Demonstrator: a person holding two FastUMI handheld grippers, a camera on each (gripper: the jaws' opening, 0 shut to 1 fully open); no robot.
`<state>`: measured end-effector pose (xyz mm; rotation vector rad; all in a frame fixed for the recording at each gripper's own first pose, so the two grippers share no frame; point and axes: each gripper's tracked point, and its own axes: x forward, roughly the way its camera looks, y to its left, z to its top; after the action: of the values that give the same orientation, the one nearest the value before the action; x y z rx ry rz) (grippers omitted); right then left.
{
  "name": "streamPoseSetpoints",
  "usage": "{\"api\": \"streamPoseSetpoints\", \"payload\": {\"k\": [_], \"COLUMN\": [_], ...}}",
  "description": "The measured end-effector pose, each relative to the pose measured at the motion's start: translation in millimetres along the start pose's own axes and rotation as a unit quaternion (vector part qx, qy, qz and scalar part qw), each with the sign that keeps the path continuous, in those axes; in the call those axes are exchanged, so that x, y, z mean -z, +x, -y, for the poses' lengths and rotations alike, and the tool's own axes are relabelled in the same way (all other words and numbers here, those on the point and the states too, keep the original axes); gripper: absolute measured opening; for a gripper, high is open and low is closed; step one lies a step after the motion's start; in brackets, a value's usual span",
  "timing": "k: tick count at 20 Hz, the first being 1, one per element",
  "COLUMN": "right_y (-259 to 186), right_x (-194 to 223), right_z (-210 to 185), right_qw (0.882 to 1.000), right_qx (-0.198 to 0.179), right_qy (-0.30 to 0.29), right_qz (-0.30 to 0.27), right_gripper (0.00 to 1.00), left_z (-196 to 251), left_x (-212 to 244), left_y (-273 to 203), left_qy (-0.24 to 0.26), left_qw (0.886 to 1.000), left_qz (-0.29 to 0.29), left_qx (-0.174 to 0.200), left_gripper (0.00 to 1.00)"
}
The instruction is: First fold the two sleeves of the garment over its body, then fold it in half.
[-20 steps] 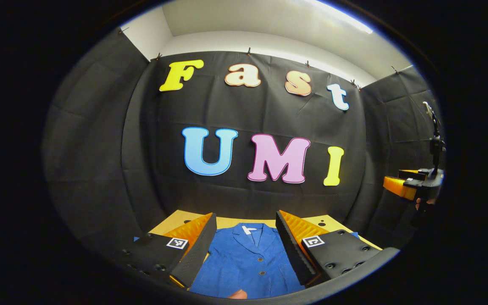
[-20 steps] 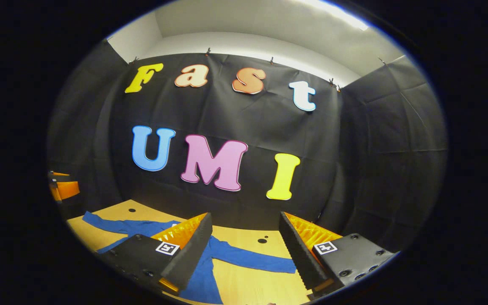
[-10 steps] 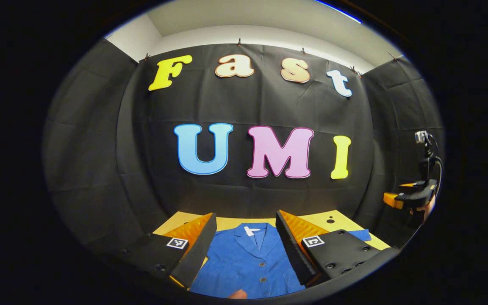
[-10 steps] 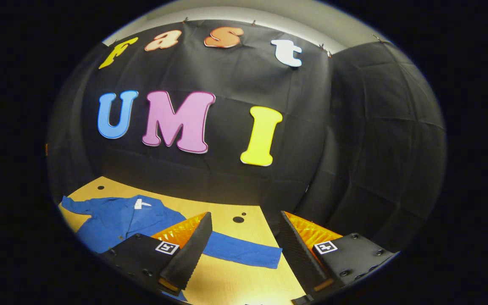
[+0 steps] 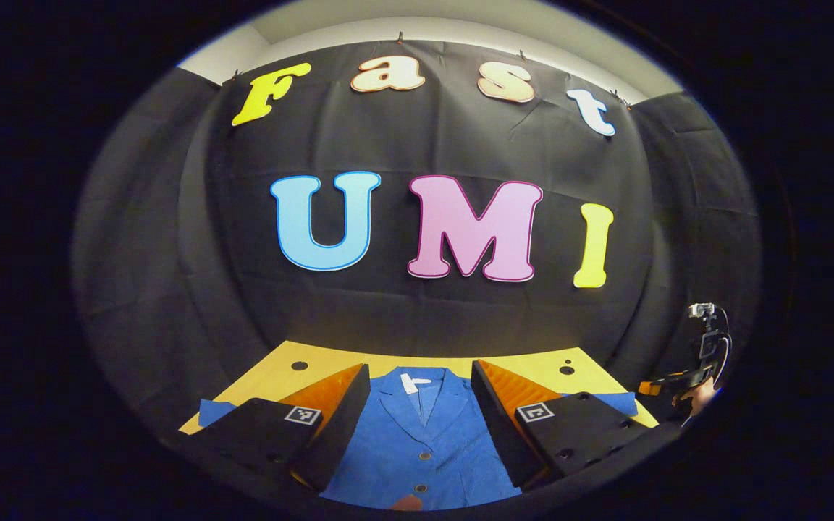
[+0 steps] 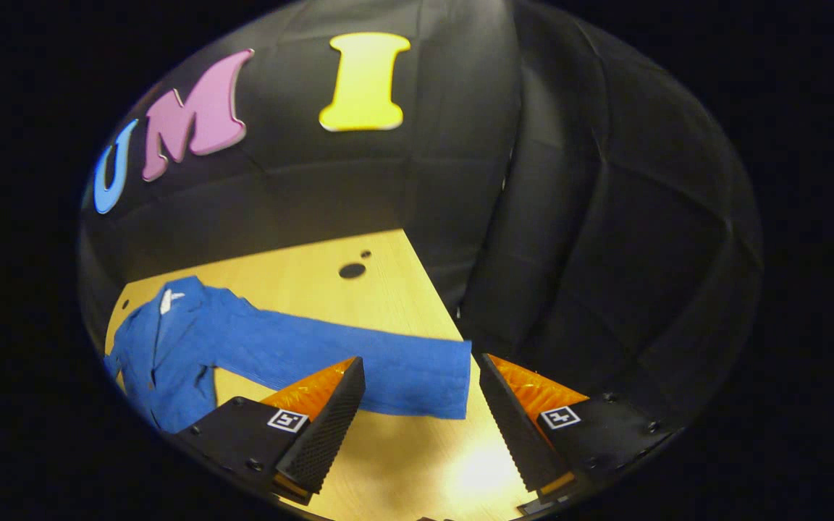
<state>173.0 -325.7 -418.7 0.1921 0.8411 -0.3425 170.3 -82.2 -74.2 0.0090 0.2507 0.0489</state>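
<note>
Down has dipped the right gripper (image 6: 420, 405), jaws spread above a sleeve (image 6: 359, 362) of the jacket (image 5: 420, 441). Left gripper (image 5: 420, 420) hovers spread over its collar, apparently clear; jacket lies flat on the table (image 6: 301, 278).

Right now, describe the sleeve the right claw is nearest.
On the wooden table lies a blue jacket. Its sleeve stretches flat toward the table's edge, cuff between the open right claw fingers in view, unlike the buttoned body.
</note>
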Motion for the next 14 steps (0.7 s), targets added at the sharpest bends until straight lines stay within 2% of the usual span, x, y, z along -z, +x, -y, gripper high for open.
{"api": "streamPoseSetpoints", "payload": {"k": [1, 3, 5, 8, 9, 10, 12, 14], "right_y": [17, 41, 55, 71, 67, 69, 68, 69], "right_x": [16, 36, 46, 62, 77, 62, 71, 74], "right_z": [4, 6, 8, 11, 9, 9, 11, 11], "right_qw": [0.999, 0.996, 0.992, 0.989, 0.983, 0.987, 0.983, 0.983], "right_qx": [0.006, 0.012, 0.007, 0.016, 0.004, 0.007, 0.012, 0.015], "right_qy": [0.004, 0.017, 0.029, 0.016, 0.014, 0.029, 0.041, 0.038], "right_qz": [-0.038, -0.089, -0.120, -0.146, -0.181, -0.158, -0.180, -0.177], "right_gripper": [1.00, 1.00, 1.00, 1.00, 1.00, 1.00, 0.89, 0.92], "left_z": [4, 11, 18, 27, 28, 30, 35, 36], "left_x": [0, 2, 6, 16, 19, 23, 23, 25], "left_y": [5, 14, 20, 29, 33, 34, 34, 33], "left_qy": [0.003, 0.009, 0.015, 0.025, 0.028, 0.027, 0.019, 0.017], "left_qw": [1.000, 1.000, 1.000, 0.999, 0.999, 0.999, 0.999, 0.999], "left_qz": [-0.004, -0.013, -0.020, -0.031, -0.037, -0.042, -0.042, -0.043], "left_qx": [-0.002, -0.006, -0.007, -0.007, -0.010, -0.011, -0.009, -0.011], "left_gripper": [0.81, 0.81, 0.81, 0.80, 0.80, 0.80, 0.81, 0.81]}}
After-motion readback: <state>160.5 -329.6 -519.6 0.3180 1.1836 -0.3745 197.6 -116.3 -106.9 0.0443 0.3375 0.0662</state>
